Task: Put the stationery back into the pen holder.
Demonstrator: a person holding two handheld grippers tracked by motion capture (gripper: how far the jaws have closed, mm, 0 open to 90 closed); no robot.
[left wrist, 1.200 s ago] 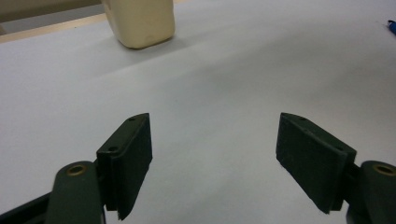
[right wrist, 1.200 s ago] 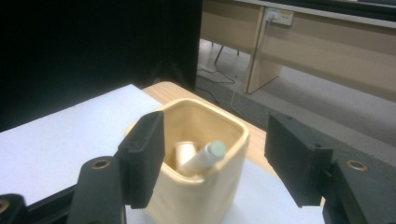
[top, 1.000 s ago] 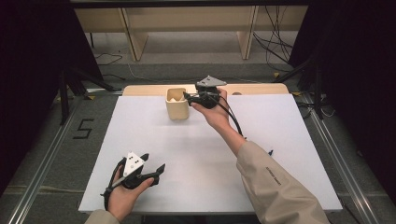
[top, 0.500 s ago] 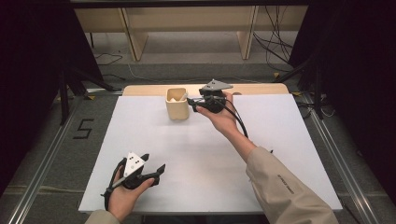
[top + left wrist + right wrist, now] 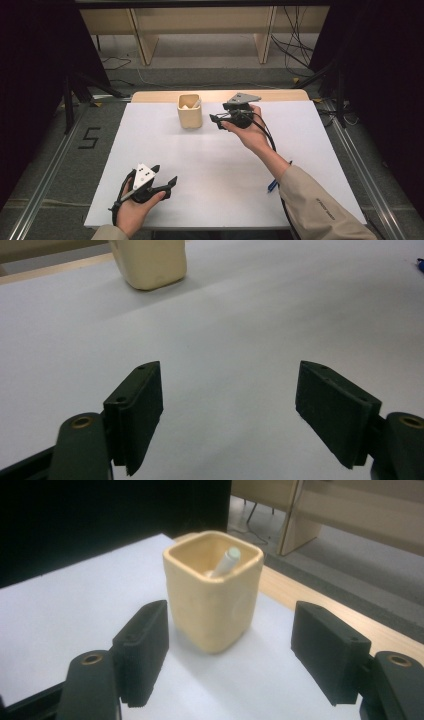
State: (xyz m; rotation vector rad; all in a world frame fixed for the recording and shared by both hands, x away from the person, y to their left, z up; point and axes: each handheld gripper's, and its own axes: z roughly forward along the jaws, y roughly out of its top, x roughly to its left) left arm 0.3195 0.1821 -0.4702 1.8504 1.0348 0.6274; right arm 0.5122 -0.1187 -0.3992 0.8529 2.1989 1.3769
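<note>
White tbl sheet [image 5: 210, 160], dark room, wood shelving [image 5: 200, 20]

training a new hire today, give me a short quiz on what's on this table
1. True or false: the right gripper is clamped on the cup.
2. What stands inside the cup?
A. a white stick
B. a spoon
C. nothing
3. Fill in: the left gripper rests near the table's ____ edge, jaws open and empty.

Key:
1. False: its jaws stand open beside the cup, apart from it, and have just been opening.
2. A
3. near (the person's side)
</note>
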